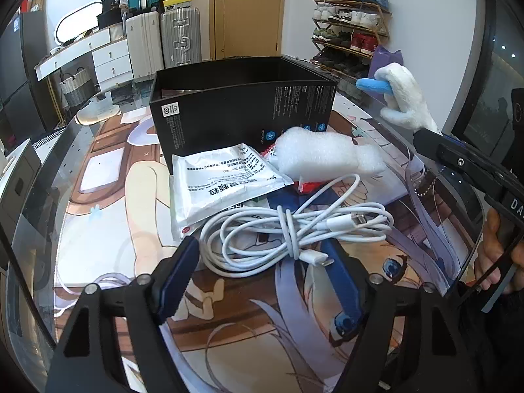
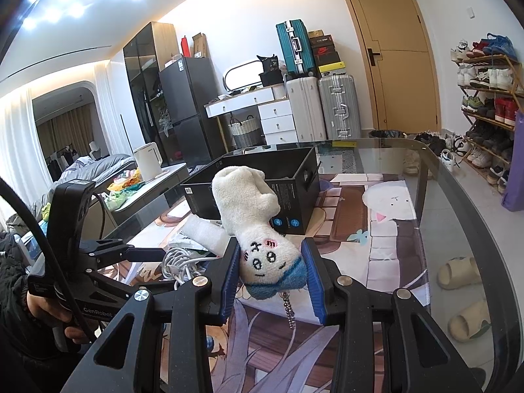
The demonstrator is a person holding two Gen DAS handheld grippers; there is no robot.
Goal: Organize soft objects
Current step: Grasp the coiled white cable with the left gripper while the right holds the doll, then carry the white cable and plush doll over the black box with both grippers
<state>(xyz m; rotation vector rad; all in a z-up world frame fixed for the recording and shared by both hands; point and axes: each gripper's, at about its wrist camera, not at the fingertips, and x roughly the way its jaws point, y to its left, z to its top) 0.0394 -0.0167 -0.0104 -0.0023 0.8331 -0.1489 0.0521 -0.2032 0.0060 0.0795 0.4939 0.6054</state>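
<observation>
My right tool [image 2: 271, 270] is clenched on the head of a white plush toy [image 2: 244, 209], which hangs in the air upside down, legs pointing up, its bead chain [image 2: 288, 308] dangling below the blue fingers [image 2: 314, 281]. From the left wrist view the same toy [image 1: 404, 98] is raised above the bench's right side, near the black box but not yet over its opening. My left tool [image 1: 258, 281] is released, jaws spread wide, hovering just above the coiled white cable [image 1: 294, 232] and touching nothing that I can see. Beyond the cable lie a white printed pouch [image 1: 222, 180] and a piece of white foam wrap [image 1: 321, 154], the foam resting against the front wall of the open black box [image 1: 242, 114]. All of this sits on the glass bench [image 2: 425, 196] over a printed mat. Judged progress: early. The box interior, as far as it shows, appears to hold nothing; one soft object is in transit, and the foam, pouch and cable remain on the bench to be sorted.
</observation>
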